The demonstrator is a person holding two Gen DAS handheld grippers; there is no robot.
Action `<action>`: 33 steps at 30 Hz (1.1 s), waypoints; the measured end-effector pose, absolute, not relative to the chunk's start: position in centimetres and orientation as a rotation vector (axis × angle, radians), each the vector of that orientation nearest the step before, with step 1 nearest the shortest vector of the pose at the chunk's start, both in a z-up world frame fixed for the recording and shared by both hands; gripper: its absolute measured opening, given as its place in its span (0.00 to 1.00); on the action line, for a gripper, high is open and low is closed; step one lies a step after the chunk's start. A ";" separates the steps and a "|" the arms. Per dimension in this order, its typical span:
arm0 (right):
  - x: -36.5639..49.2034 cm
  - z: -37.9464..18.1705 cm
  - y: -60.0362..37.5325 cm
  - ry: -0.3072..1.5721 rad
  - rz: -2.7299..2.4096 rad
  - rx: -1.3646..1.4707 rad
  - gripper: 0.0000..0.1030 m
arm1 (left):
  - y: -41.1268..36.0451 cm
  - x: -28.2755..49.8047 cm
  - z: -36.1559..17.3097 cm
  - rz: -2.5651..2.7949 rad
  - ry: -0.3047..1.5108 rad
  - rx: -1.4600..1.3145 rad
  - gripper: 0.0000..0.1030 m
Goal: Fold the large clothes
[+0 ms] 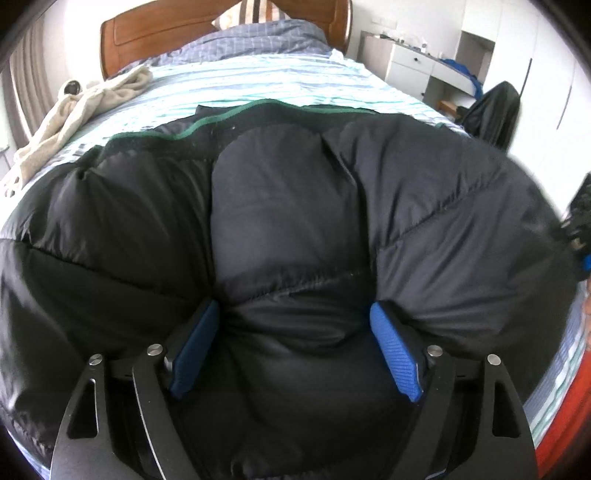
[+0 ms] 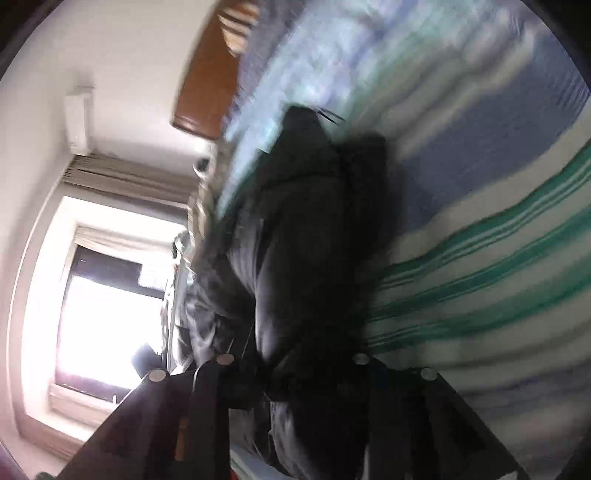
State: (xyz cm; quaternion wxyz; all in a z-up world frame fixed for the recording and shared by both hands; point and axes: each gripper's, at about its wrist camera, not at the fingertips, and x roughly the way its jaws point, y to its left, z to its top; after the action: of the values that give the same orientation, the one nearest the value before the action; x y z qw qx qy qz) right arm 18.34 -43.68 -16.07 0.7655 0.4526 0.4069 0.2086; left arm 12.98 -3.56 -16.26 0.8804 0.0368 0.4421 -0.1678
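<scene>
A black puffy down jacket point(image 1: 288, 206) with a green-trimmed edge lies across the striped bed sheet point(image 1: 258, 81). In the left wrist view my left gripper point(image 1: 295, 328) stands wide, and its blue pads point(image 1: 395, 354) press into a thick roll of the jacket from both sides. The right wrist view is rolled sideways and blurred. There the jacket point(image 2: 306, 240) bunches up along the sheet point(image 2: 480, 258) and runs down into my right gripper point(image 2: 295, 391). Its jaws stand narrow with dark fabric between them, and the pads are buried in it. My right gripper also shows as a blur at the edge point(image 1: 578, 236).
A cream towel point(image 1: 77, 110) lies at the bed's left side. Past the jacket are a blue checked quilt point(image 1: 255, 40), a pillow and the wooden headboard point(image 1: 155, 33). White drawers point(image 1: 413, 62) and a dark chair point(image 1: 495, 107) stand right of the bed. A bright window point(image 2: 107, 295) faces it.
</scene>
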 end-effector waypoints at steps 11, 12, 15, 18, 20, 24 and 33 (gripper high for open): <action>16.1 0.2 -26.3 0.625 0.452 0.369 0.25 | -0.4 16.1 2.7 -0.625 0.872 -0.026 0.92; 16.0 0.7 -25.0 0.616 0.454 0.323 0.25 | -1.0 16.3 4.0 -0.678 0.889 0.000 0.92; 15.2 1.6 -20.6 0.590 0.464 0.185 0.25 | -3.1 16.6 6.1 -0.806 0.962 0.043 0.93; 14.6 1.7 -16.7 0.568 0.471 0.061 0.25 | -4.7 17.4 6.6 -0.783 0.997 0.164 0.93; 13.0 1.2 -14.6 0.538 0.464 -0.050 0.25 | -5.6 18.2 5.8 -0.711 1.027 0.253 0.93; 11.8 0.4 -11.9 0.484 0.435 -0.226 0.25 | -5.9 18.1 4.2 -0.620 1.057 0.345 0.92; 9.7 2.1 -17.1 0.500 0.696 0.127 0.58 | 3.0 21.2 2.6 -0.557 1.056 0.184 0.32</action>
State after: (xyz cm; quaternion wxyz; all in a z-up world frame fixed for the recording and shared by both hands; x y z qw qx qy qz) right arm 9.71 -17.08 2.05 0.9077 0.0615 0.2424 0.3370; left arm 21.17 2.97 2.56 0.8230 0.0863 0.4965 -0.2621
